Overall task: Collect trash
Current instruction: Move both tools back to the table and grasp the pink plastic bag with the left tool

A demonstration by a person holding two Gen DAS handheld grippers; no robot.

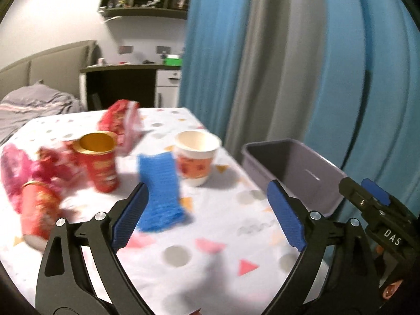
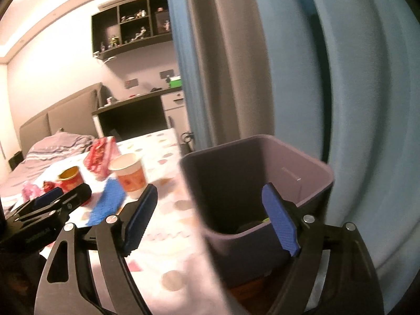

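Trash lies on the patterned tablecloth (image 1: 183, 257): a blue sponge-like cloth (image 1: 160, 197), a white and orange paper cup (image 1: 197, 157), an upright red can (image 1: 99, 162), a second red can on its side (image 1: 39, 210), red wrappers (image 1: 120, 123) and pink wrappers (image 1: 13, 173). My left gripper (image 1: 207, 204) is open and empty just above the table, the blue cloth by its left finger. My right gripper (image 2: 210, 212) is open and empty over the grey bin (image 2: 257, 183), which also shows in the left wrist view (image 1: 294, 168) beside the table's right edge.
Blue and grey curtains (image 1: 302, 65) hang right behind the bin. A bed (image 1: 34, 105) lies beyond the table's far left, a desk (image 1: 123, 78) behind it. Something dark lies in the bin's bottom (image 2: 252, 225).
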